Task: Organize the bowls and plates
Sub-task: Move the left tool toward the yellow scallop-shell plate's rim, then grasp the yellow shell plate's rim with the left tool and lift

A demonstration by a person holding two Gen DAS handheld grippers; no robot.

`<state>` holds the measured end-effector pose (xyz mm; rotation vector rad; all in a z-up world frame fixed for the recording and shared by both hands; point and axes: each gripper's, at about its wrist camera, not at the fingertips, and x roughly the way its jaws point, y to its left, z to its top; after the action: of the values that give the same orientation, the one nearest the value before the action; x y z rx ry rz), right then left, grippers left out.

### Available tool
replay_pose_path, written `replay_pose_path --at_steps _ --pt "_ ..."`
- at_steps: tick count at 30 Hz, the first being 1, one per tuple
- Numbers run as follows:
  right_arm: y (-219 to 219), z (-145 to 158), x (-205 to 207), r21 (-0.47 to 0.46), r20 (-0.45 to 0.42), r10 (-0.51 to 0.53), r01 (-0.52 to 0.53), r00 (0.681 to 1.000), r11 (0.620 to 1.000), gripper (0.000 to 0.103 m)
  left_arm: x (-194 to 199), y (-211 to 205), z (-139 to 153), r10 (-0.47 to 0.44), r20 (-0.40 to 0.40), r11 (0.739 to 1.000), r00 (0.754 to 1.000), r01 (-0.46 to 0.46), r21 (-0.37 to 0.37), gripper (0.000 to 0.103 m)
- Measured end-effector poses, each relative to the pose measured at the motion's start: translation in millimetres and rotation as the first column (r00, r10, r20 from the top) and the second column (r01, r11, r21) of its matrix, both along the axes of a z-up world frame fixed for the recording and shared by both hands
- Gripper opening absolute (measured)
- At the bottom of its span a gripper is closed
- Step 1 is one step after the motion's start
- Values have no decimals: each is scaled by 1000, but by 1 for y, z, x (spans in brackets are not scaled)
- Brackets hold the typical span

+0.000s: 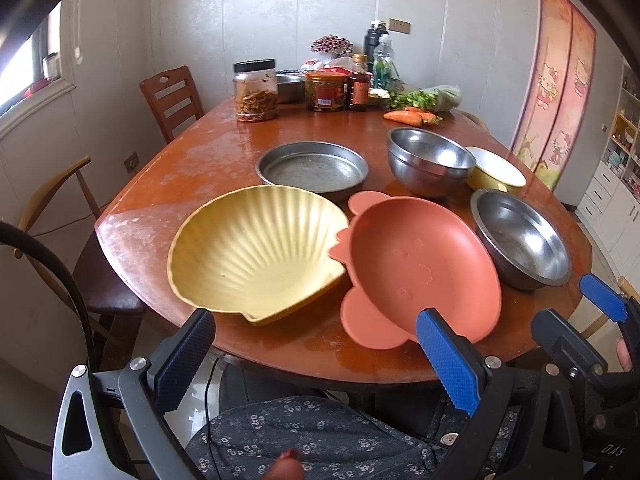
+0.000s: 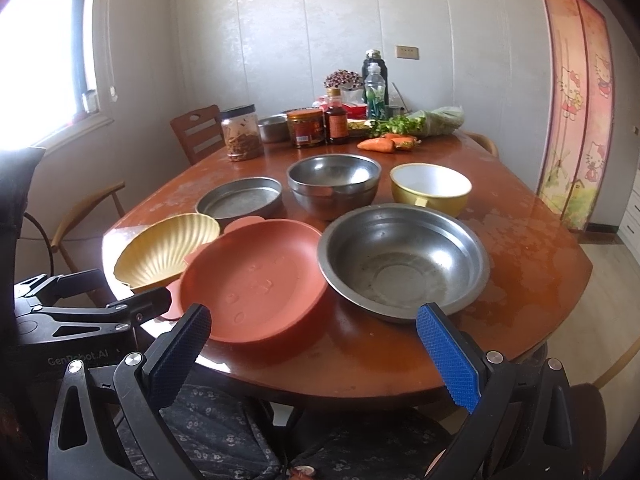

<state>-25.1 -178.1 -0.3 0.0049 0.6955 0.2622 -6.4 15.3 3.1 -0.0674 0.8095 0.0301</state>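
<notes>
A yellow shell-shaped bowl [image 1: 256,256] [image 2: 168,248] sits near the table's front left. An orange bear-shaped plate [image 1: 420,264] [image 2: 256,280] lies beside it, touching its rim. Behind them are a flat steel pan [image 1: 312,168] [image 2: 240,198], stacked steel bowls [image 1: 428,160] [image 2: 334,184] and a yellow bowl with a white inside [image 1: 496,172] [image 2: 430,188]. A wide steel bowl [image 1: 520,236] [image 2: 404,264] sits at the front right. My left gripper [image 1: 316,360] [image 2: 134,284] is open and empty before the table edge. My right gripper [image 2: 312,356] [image 1: 568,300] is open and empty too.
The brown oval table [image 1: 200,152] [image 2: 520,280] carries jars [image 1: 256,92], bottles [image 1: 358,84], carrots [image 1: 404,117] and greens at its far end. Wooden chairs [image 1: 172,96] stand on the left side. A person's floral-clothed lap [image 1: 320,440] is just under the grippers.
</notes>
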Motion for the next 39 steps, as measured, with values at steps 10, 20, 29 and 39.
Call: replay_pose_path --at_steps 10,20,29,39 --pt "31 15 16 -18 10 142 -142 990 990 103 -3 60 8 124 31 992 992 -123 -40 101" --pt "109 17 66 -14 -74 351 -353 934 936 103 5 111 -6 212 -36 973 977 -214 -87 101" --pt "144 4 127 38 -178 426 -426 887 904 101 28 119 -18 196 -99 970 976 -208 -124 95" --pt "161 -24 158 17 -267 445 -458 855 889 59 49 115 -33 117 -161 972 980 -146 -185 71"
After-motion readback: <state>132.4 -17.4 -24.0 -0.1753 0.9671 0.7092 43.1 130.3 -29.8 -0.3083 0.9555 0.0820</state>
